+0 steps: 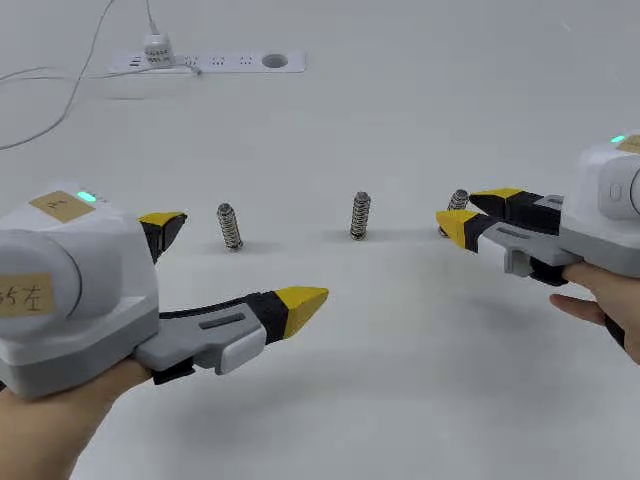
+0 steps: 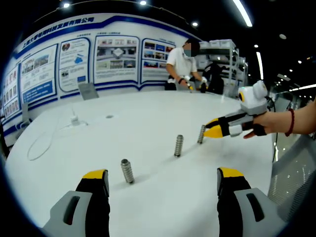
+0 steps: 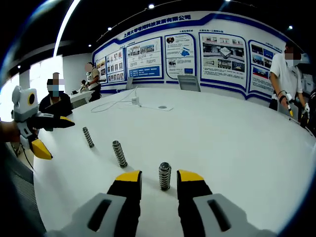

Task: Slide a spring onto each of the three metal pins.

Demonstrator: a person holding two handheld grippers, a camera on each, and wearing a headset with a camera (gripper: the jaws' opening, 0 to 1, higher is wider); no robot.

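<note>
Head view: three springs stand upright in one row on the white desk (image 1: 400, 390), well apart from each other. Left spring (image 1: 230, 226) and middle spring (image 1: 360, 215) stand free on all sides. Right spring (image 1: 459, 198) is partly covered by the right gripper (image 3: 159, 177). The jaws of that gripper are parted and sit one on each side of the coil, with a small gap on both sides. Any pins inside the coils cannot be made out.

Left gripper (image 2: 163, 174) is held on the near side of the row, jaws spread wide and empty. The left spring is the one nearest to it.

Open desk surface lies between the row and the person. More open surface lies behind the row, up to a power strip (image 1: 205, 62) with a white plug (image 1: 157, 45) in it.

Right gripper view: the desk's curved edge runs close by at the left, with a seated person (image 3: 53, 98) beyond it.

Left gripper view: a standing person (image 2: 181, 61) is at the far edge of the desk, in front of blue display boards (image 2: 116, 57).
</note>
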